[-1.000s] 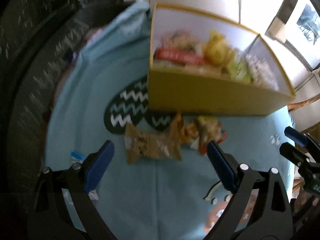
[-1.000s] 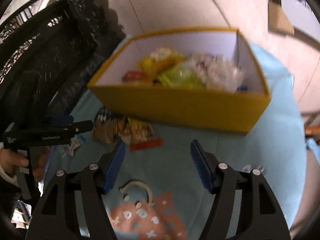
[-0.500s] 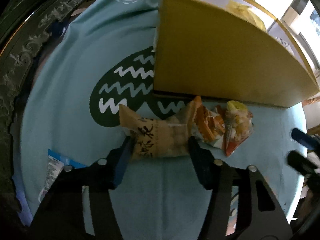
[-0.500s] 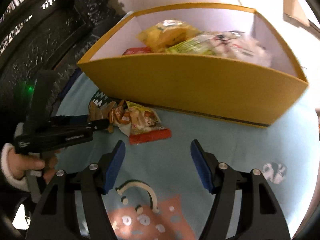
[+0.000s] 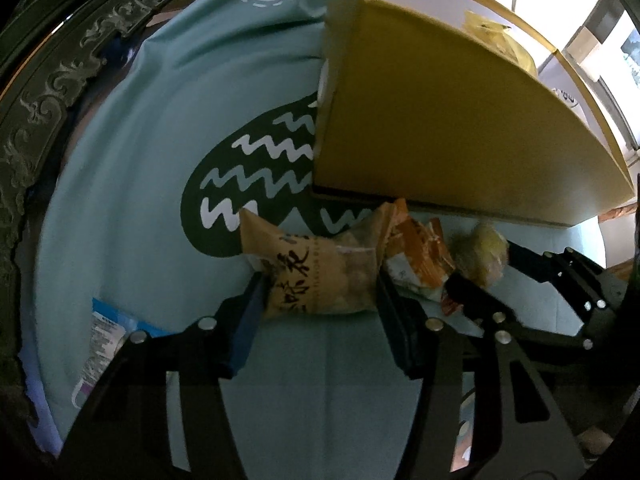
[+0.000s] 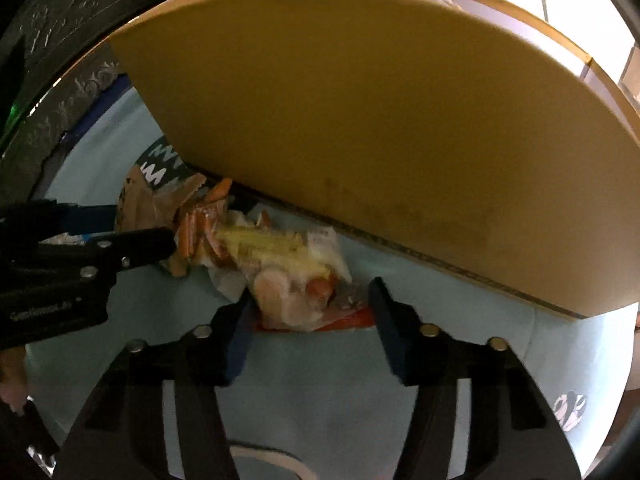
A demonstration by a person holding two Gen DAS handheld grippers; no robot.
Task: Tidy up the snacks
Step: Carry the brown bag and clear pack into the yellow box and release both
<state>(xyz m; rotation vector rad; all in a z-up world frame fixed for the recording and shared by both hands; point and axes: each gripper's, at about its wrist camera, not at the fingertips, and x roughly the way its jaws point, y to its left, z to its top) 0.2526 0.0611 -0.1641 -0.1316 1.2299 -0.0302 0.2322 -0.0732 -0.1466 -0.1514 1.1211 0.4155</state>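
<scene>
At the far left of the left wrist view, a blue-and-white packet [image 5: 105, 336] lies flat on the light-blue cloth [image 5: 132, 184], well apart from the other snacks; its small print is too blurred to read. Right of it, the left gripper [image 5: 318, 292] points steeply down over a tan pillow pack [image 5: 316, 276] with bold black Chinese characters on its face, which I cannot read with confidence. Its jaws have just been closing and now sit against the two sides of that pack, so this looks like a grip taken across the width, where the puffed bag gives the pads something to pinch.

Further right, an orange-striped packet [image 5: 420, 256] lies touching the tan pack, partly tucked under it. Next comes a clear bag with yellow and orange contents [image 6: 296, 276], its red edge showing below. The right gripper [image 6: 310, 312] stands over that bag, its jaws just closing at half width; the left pad touches the bag, while whether the right pad presses it I cannot tell.

All three snacks lie in a row just in front of the yellow box [image 6: 380, 128], probably so each needs only a short lift over the near wall. A yellow bag [image 5: 496, 36] already pokes above the box rim. The left gripper's black body, seen in the right wrist view, carries a small white brand word, not legible.
</scene>
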